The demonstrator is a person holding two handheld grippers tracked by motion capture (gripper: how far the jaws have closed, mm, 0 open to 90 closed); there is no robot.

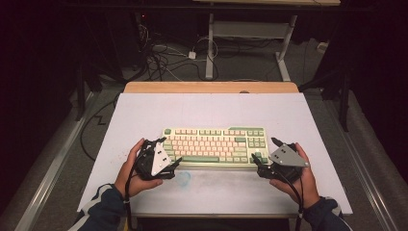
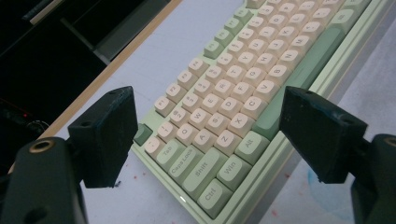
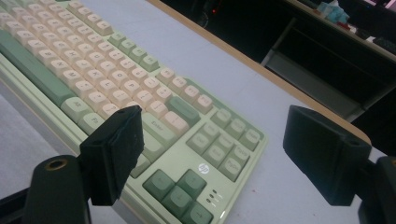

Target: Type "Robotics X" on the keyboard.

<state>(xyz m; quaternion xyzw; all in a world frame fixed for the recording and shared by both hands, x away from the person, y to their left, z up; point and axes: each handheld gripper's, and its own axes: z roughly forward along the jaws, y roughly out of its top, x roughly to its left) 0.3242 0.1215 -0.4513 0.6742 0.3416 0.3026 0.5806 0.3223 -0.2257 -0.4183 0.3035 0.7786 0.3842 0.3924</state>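
While you are holding both grippers at the near corners of the keyboard (image 1: 214, 145), judge it as a rigid slab: the green case should be stiff and fairly weighty for its size, but the keycaps are probably only pressed on and could pop off or get pushed down if a jaw bears on them. The case edges look smooth, so they may be slippery under the black jaws.

The keyboard is lying flat on the white table top (image 1: 144, 110), roughly at its middle and a little toward you. Its long axis is running left to right across the table, parallel to the near edge. The space bar row is facing you and the function row is facing away, so the legends are reading upright from your side. The arrow cluster and the small logo are sitting at your right end, the Ctrl and Shift keys at your left end.

Your left gripper (image 1: 169, 164) is hovering at the near left corner with its jaws spread wide; in the left gripper view that corner is sitting between them, and I cannot tell whether either jaw is touching the case. Your right gripper (image 1: 260, 167) is standing open as well at the near right corner, with the arrow keys (image 3: 180, 191) between its jaws in the right gripper view.

I am judging the short end walls or the bare front lip below the keys as the best places to grip, one gripper at each end, so the board is staying level and no keycap is taking the squeeze.
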